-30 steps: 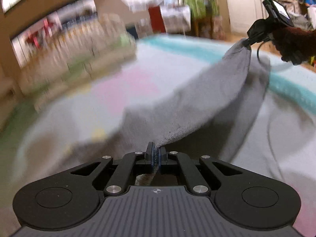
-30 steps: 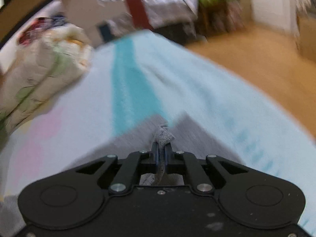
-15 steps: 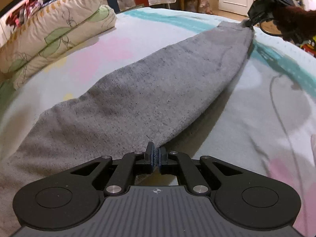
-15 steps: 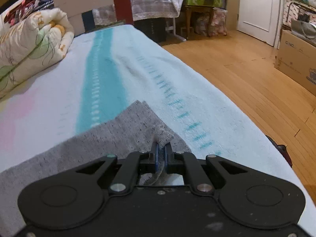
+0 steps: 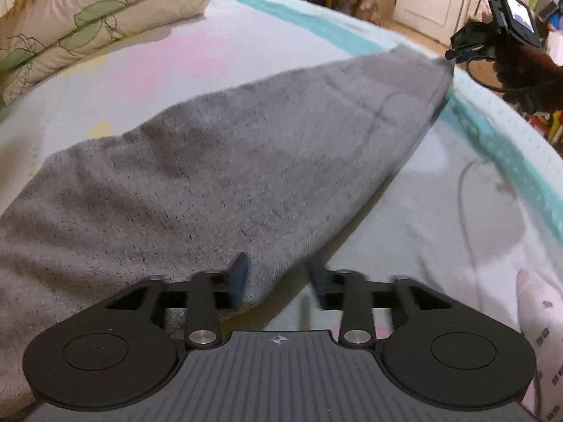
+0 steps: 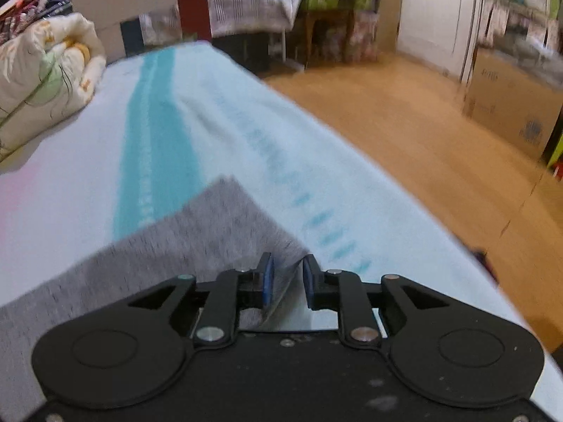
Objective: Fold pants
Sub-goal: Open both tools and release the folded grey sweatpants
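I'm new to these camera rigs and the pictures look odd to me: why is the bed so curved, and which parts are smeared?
Both views are fisheye, so the bed bows. Left wrist: pants fairly sharp, the left gripper fingertips smeared. Right wrist: the floor and the far furniture are blurred, the right gripper sharper.

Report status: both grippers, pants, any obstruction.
Left gripper open, right gripper open. Grey pants flat on bed, edges between jaws. Nothing in the way.
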`<state>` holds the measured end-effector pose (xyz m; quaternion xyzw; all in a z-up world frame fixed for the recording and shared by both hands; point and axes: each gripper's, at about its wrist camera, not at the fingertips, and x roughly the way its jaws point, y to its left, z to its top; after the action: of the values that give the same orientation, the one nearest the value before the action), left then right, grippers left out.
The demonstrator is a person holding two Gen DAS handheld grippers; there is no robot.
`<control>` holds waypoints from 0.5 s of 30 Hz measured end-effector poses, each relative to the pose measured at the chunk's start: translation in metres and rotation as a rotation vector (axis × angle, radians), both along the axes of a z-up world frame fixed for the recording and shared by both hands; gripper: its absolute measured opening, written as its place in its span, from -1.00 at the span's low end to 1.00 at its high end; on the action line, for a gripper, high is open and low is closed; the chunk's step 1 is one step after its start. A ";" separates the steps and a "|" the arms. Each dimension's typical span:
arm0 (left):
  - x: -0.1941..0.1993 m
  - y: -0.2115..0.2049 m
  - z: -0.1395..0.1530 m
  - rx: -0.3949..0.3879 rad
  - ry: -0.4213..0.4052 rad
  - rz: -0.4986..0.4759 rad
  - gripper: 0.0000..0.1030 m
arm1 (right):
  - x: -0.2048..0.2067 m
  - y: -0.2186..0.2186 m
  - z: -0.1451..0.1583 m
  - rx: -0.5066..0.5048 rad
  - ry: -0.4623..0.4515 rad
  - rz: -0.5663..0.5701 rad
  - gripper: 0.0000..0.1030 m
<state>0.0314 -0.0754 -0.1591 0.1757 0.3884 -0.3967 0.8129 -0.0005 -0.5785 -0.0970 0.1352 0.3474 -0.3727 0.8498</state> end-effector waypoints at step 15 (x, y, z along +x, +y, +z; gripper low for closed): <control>0.054 0.087 -0.007 -0.060 0.190 0.421 0.18 | 0.043 0.109 0.042 0.017 -0.136 0.484 -0.47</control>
<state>0.0854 0.0120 -0.1665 0.0283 0.4792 -0.2445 0.8425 0.0421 -0.4694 -0.0547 0.0802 0.3150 -0.1456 0.9344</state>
